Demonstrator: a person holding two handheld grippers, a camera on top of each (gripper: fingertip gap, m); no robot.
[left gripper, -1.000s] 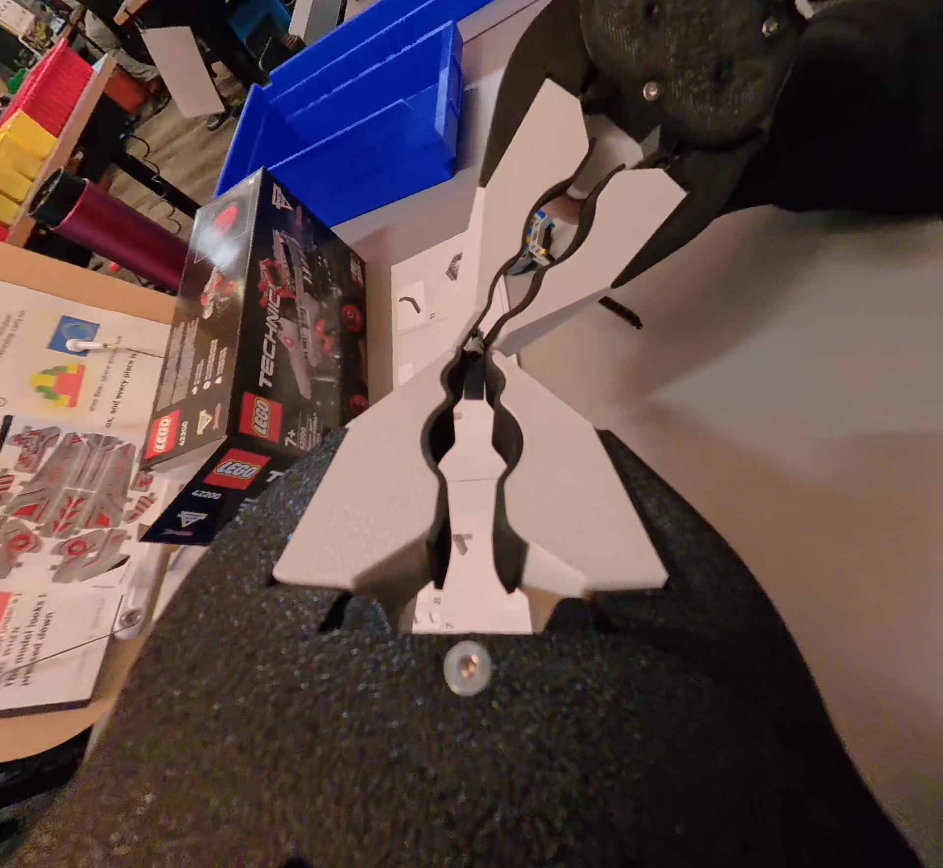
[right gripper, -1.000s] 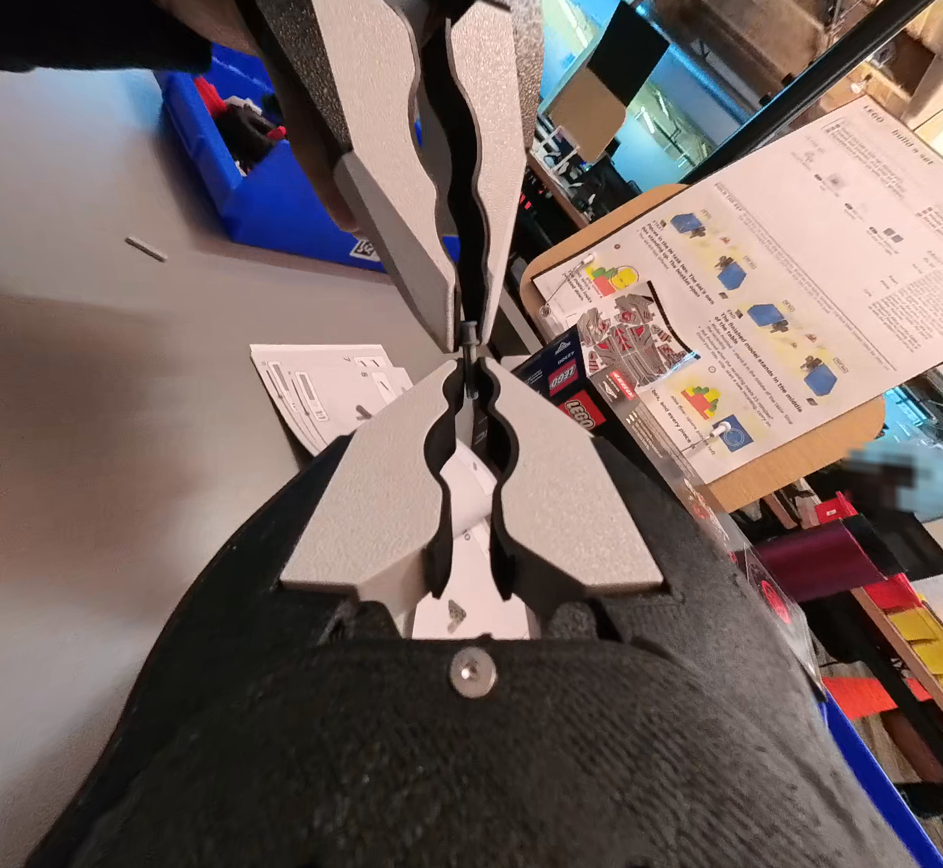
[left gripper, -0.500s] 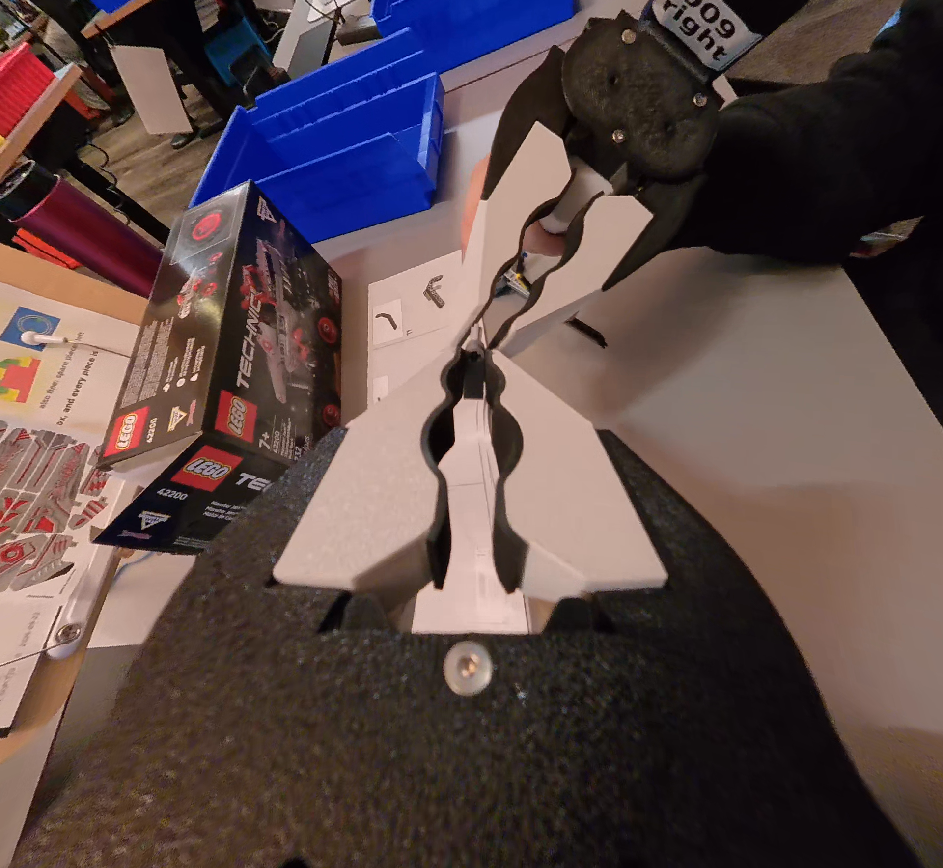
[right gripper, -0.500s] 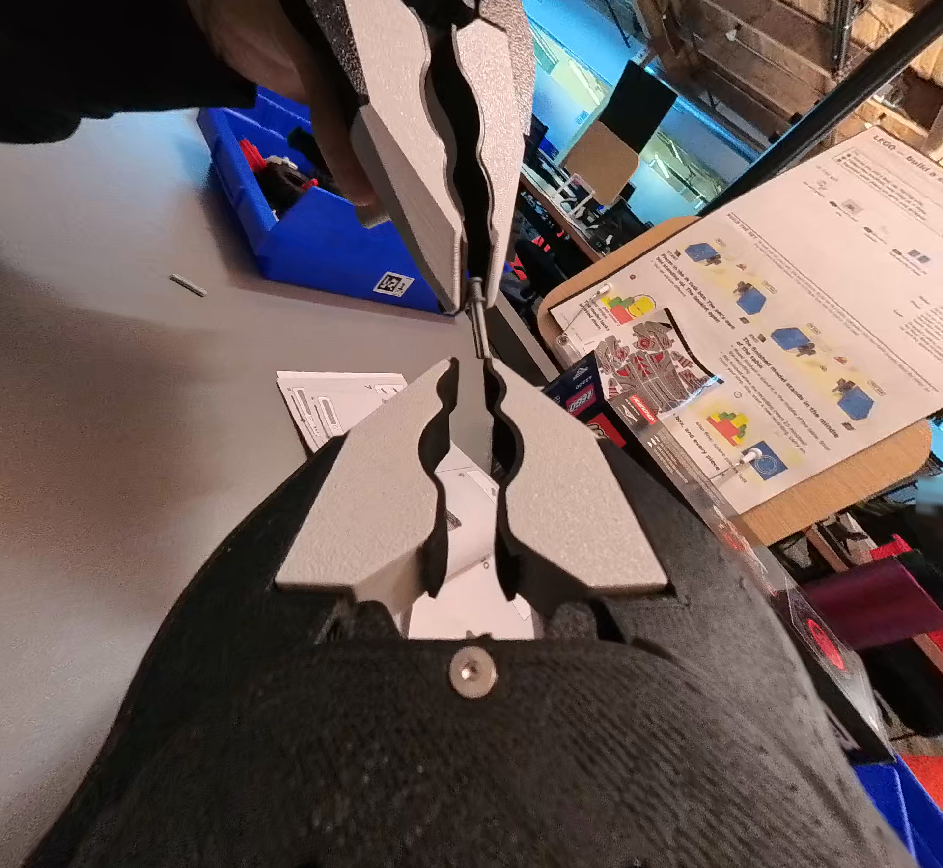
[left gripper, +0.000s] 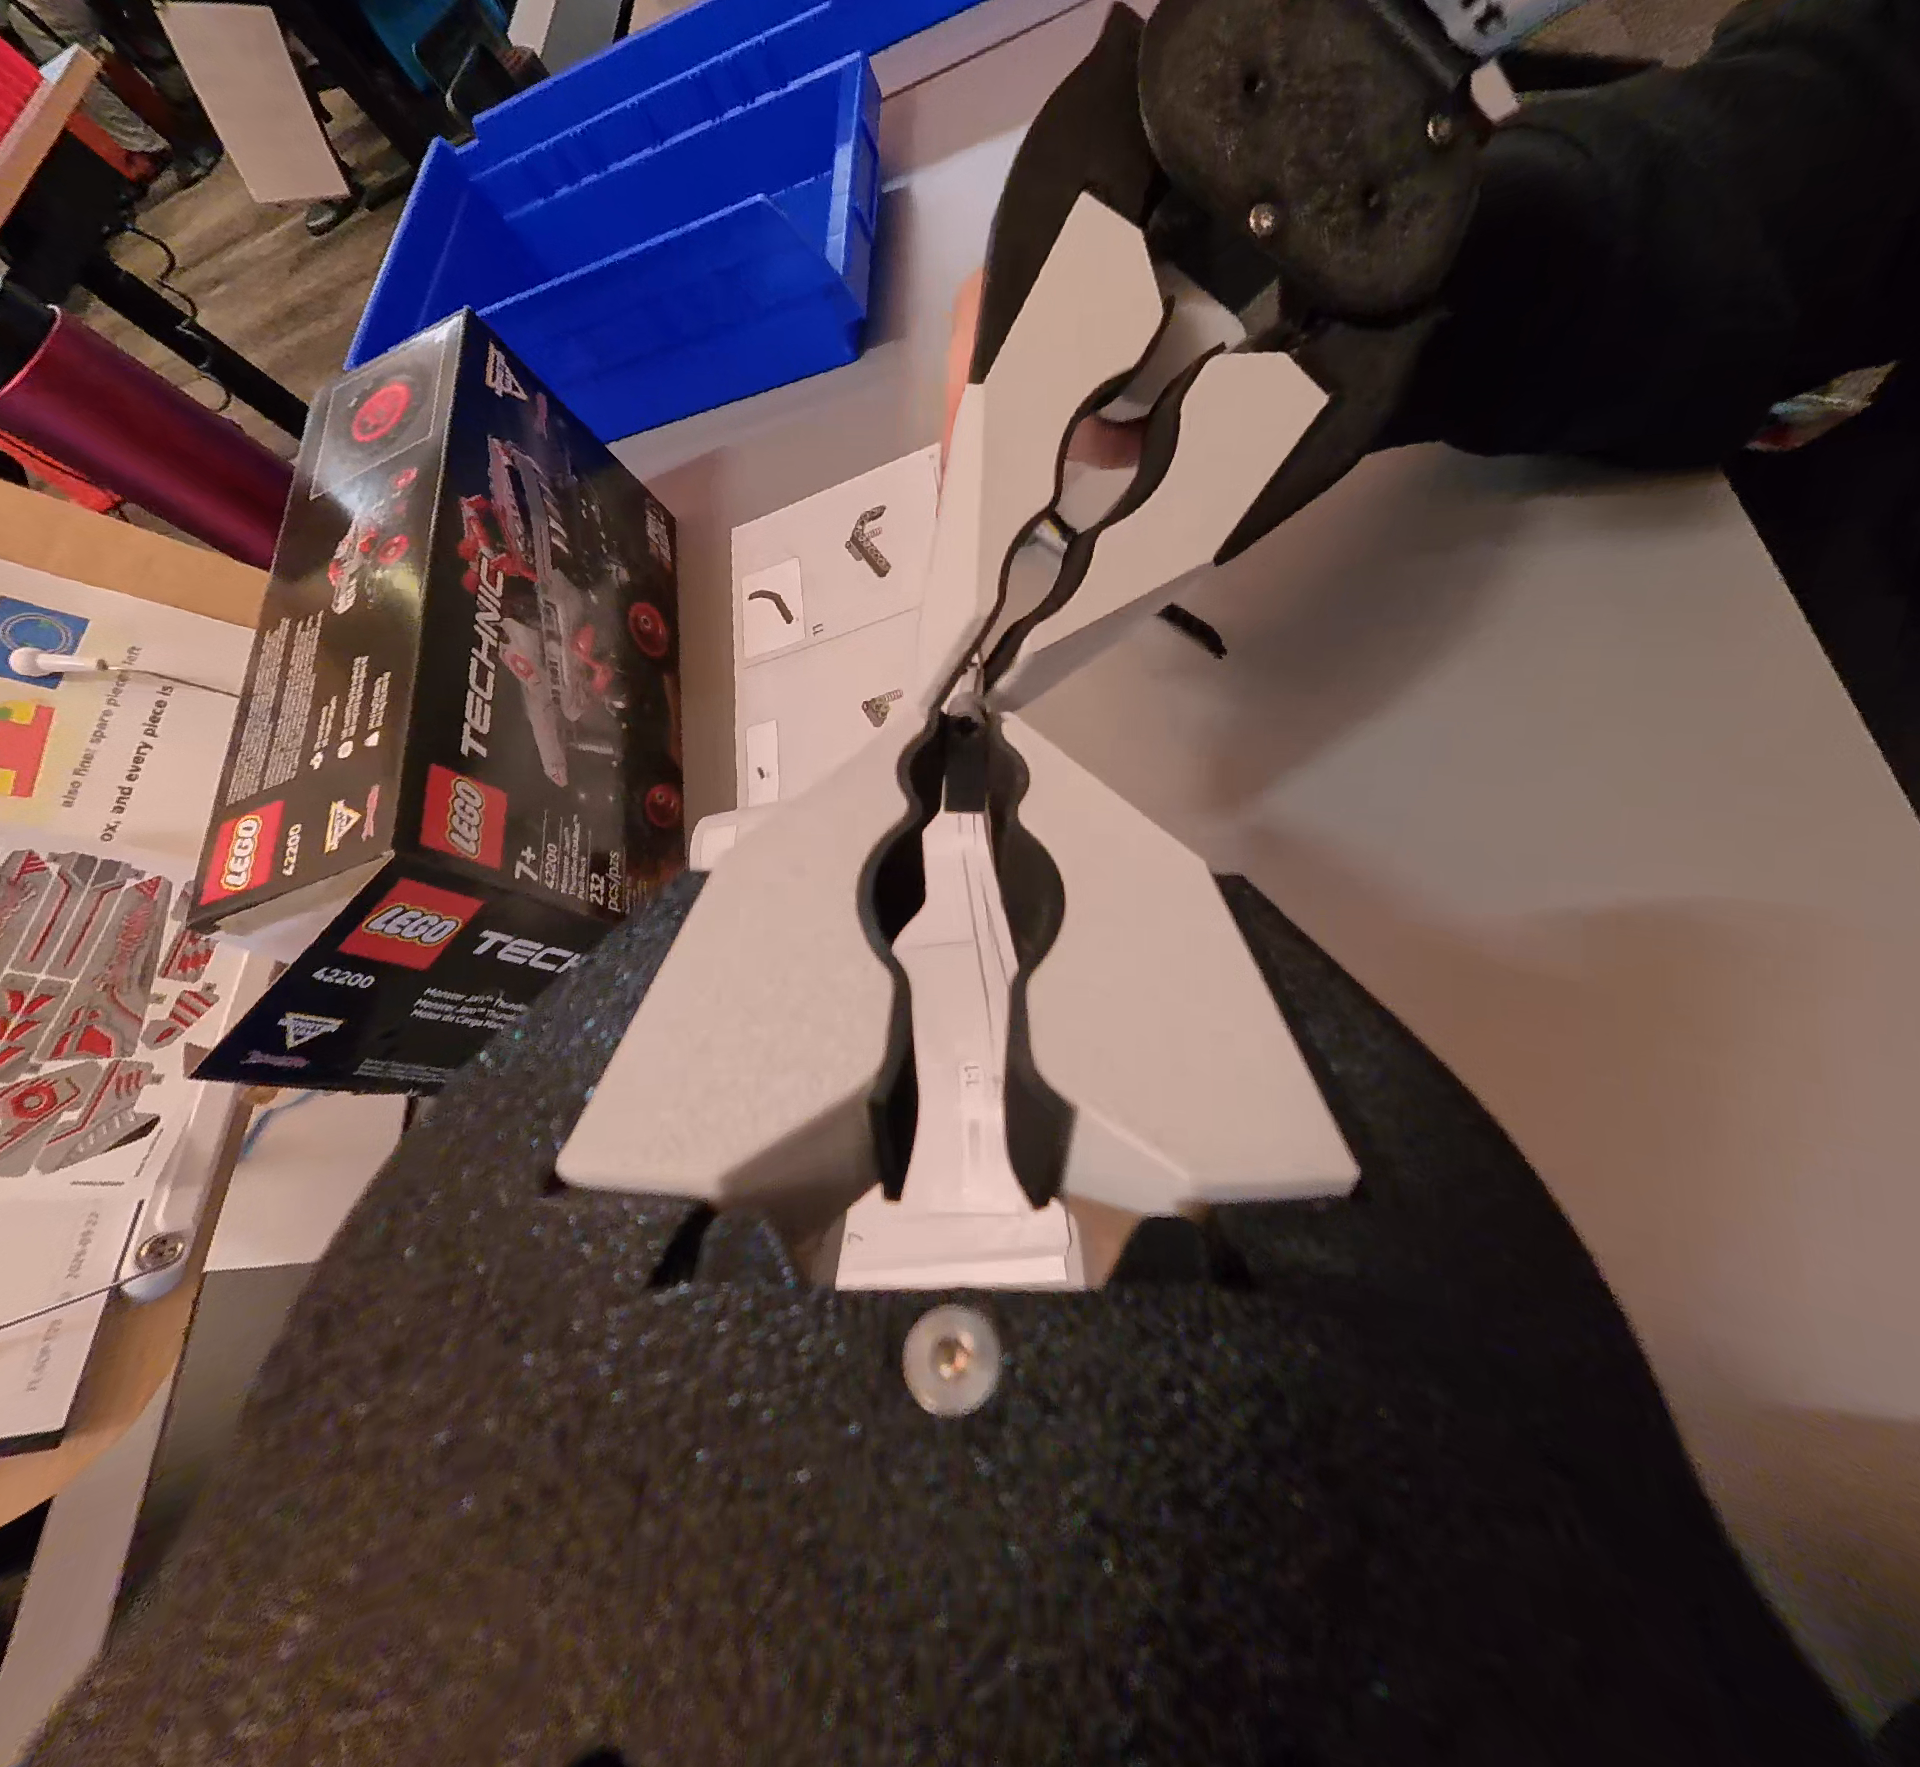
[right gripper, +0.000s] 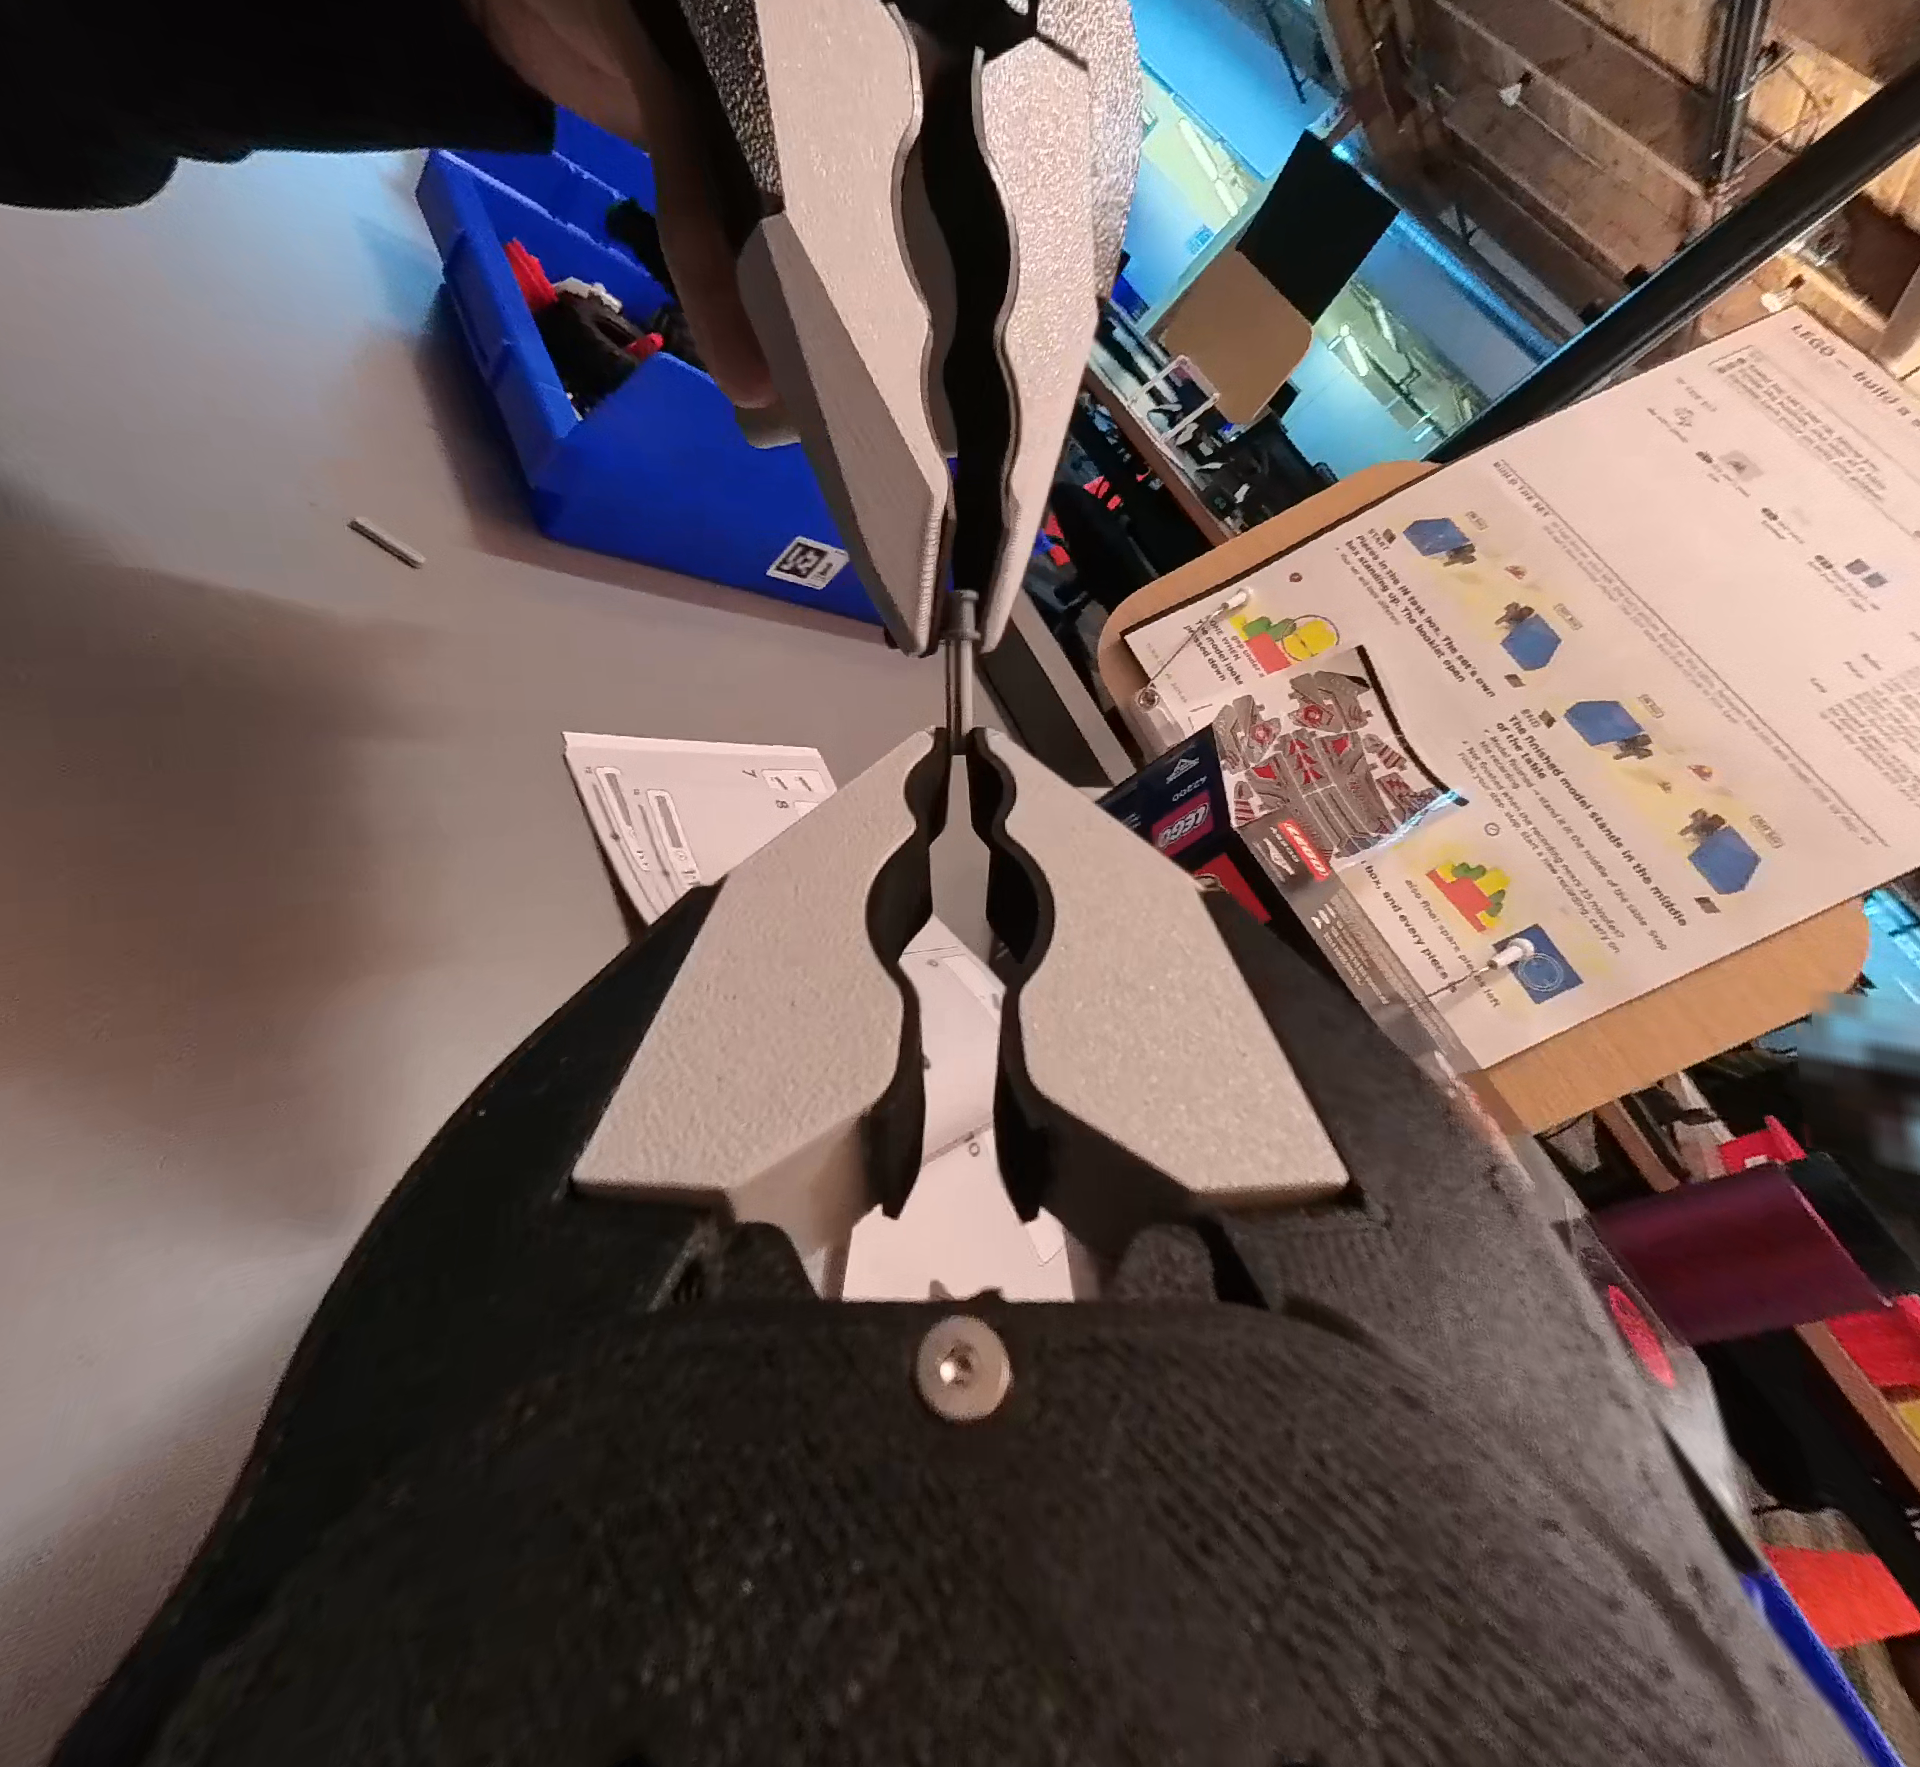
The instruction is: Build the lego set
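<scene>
My left gripper (left gripper: 962, 738) is shut on a small black Lego piece (left gripper: 961, 767) with a thin grey pin (right gripper: 960, 678) sticking out of it. In the right wrist view the left gripper (right gripper: 961, 626) comes down from the top, and the black piece is hidden between its fingers. My right gripper (right gripper: 957, 749) meets it tip to tip and is shut on the pin's free end. In the left wrist view the right gripper (left gripper: 975, 678) reaches in from the upper right. Both are held above the grey table (left gripper: 1507, 782).
A black Lego box (left gripper: 447, 678) lies left, with an open instruction booklet (left gripper: 831, 574) beside it. Blue bins (left gripper: 665, 242) stand behind; one (right gripper: 623, 450) holds loose parts. A small loose piece (right gripper: 387, 541) lies on the table. A wooden board with printed sheets (right gripper: 1558, 730) stands at the edge. My two grippers' fingertips are within a few centimetres of each other.
The right gripper opened and drew back from the pin half a second ago, and has now closed on its end again. The left gripper kept its hold throughout.
</scene>
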